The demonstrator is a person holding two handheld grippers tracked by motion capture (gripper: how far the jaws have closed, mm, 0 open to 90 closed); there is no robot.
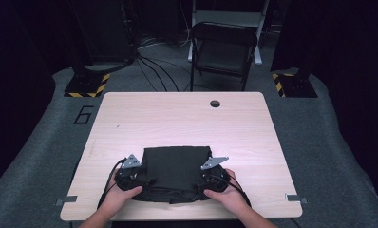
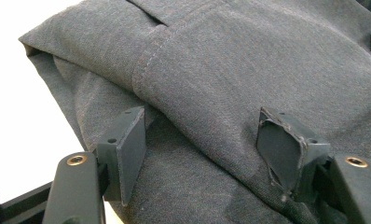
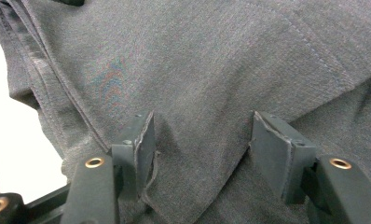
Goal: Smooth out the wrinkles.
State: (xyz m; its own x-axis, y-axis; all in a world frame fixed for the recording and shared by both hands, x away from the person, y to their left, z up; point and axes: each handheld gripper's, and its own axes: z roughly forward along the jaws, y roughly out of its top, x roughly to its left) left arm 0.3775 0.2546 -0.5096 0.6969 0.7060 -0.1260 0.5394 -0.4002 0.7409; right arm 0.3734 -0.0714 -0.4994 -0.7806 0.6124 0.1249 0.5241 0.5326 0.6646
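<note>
Now both grippers, left and right, stand open on the garment (table's 6 o'clock), gripping nothing; closing shallowly could miss lower layers.

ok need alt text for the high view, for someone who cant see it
A person's two hands hold the left gripper and right gripper at either side of a folded dark cloth near the front edge of a light wooden table. Beyond the table, a folding chair stands on the grey floor among cables.
</note>
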